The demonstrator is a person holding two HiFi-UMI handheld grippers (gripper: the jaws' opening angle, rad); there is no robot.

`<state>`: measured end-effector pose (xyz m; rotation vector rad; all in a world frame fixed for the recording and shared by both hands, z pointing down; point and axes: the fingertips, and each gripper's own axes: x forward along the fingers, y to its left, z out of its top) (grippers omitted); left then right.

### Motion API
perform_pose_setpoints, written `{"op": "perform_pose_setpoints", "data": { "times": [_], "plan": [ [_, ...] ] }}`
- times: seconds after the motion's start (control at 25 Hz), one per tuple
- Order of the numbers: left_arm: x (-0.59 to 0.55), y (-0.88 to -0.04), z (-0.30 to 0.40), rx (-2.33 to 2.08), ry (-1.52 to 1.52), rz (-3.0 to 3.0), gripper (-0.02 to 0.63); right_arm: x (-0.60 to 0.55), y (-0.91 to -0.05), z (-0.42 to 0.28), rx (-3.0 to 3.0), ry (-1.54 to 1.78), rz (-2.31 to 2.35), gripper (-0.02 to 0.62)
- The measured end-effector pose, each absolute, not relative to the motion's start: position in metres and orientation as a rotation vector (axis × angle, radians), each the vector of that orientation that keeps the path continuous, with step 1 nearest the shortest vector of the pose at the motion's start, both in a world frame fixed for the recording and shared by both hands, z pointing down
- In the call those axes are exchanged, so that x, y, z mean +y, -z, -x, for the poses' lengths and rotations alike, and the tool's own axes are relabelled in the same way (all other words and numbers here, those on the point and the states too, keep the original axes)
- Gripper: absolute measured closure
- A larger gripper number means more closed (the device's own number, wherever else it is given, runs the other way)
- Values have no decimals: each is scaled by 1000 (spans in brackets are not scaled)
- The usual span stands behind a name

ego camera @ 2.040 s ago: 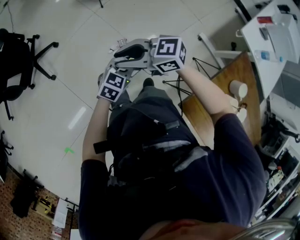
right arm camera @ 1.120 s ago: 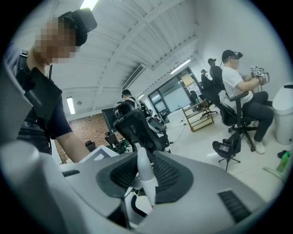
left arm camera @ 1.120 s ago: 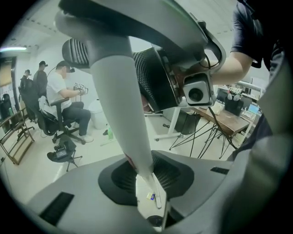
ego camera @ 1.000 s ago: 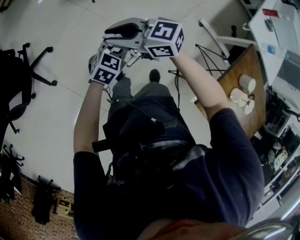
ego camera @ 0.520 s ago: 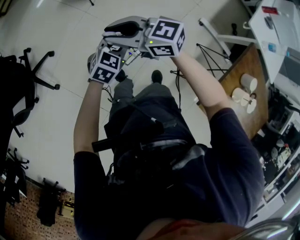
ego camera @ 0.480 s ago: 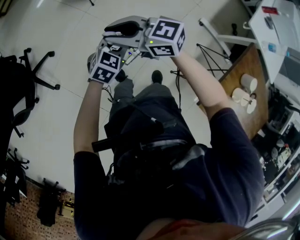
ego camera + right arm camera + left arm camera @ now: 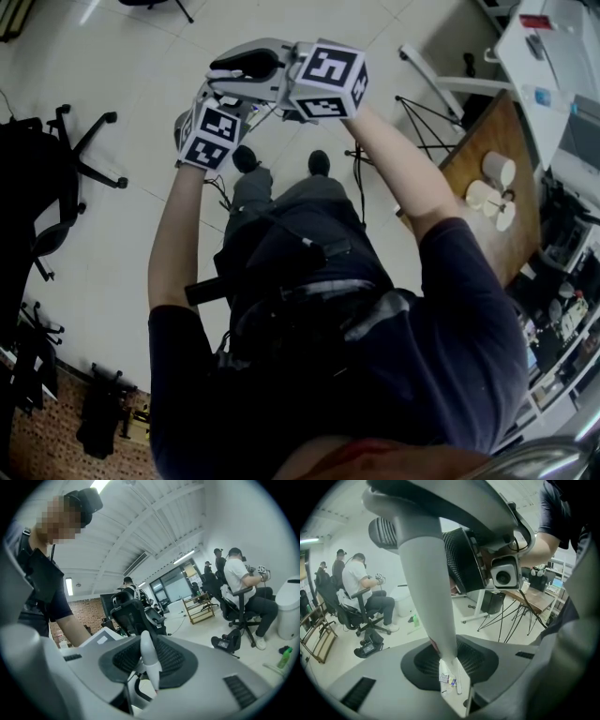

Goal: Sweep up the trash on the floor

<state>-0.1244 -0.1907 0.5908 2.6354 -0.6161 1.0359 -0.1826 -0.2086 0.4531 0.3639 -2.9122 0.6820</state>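
Both tools clamp one long, pale grey, tapered handle [image 7: 429, 588]. The left hand-held gripper [image 7: 449, 656] is closed on the handle's lower stretch, with its black ribbed pads [image 7: 422, 660] pressing the shaft from either side. The right hand-held gripper [image 7: 151, 667] is closed on the same shaft higher up, and in the left gripper view it appears above, facing the camera. In the head view the left marker cube [image 7: 211, 136] sits lower than, and to the left of, the right marker cube [image 7: 328, 80], the two close together and far from the wearer's body. The trash, a small cluster of paper scraps [image 7: 447, 679], lies on the glossy pale tiled floor [image 7: 122, 84] at the foot of the handle, seen through the gap between the left jaws. The handle's tip cannot be made out. Two dark shoes [image 7: 246, 157] stand just near of the cubes. At left is a black swivel office chair [image 7: 47, 197]. At right, a brown wooden counter [image 7: 492, 131] carries white paper cups [image 7: 497, 169]. Far off, a seated person in a white shirt [image 7: 358, 578] occupies another chair.
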Motion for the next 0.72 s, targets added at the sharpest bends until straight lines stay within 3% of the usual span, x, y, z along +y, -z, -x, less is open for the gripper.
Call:
{"op": "perform_pose_setpoints", "data": {
  "times": [0.72],
  "plan": [
    [-174, -579, 113, -504, -1021, -2621, 522, -192, -440, 170, -2886, -669, -382, 476]
  ]
}}
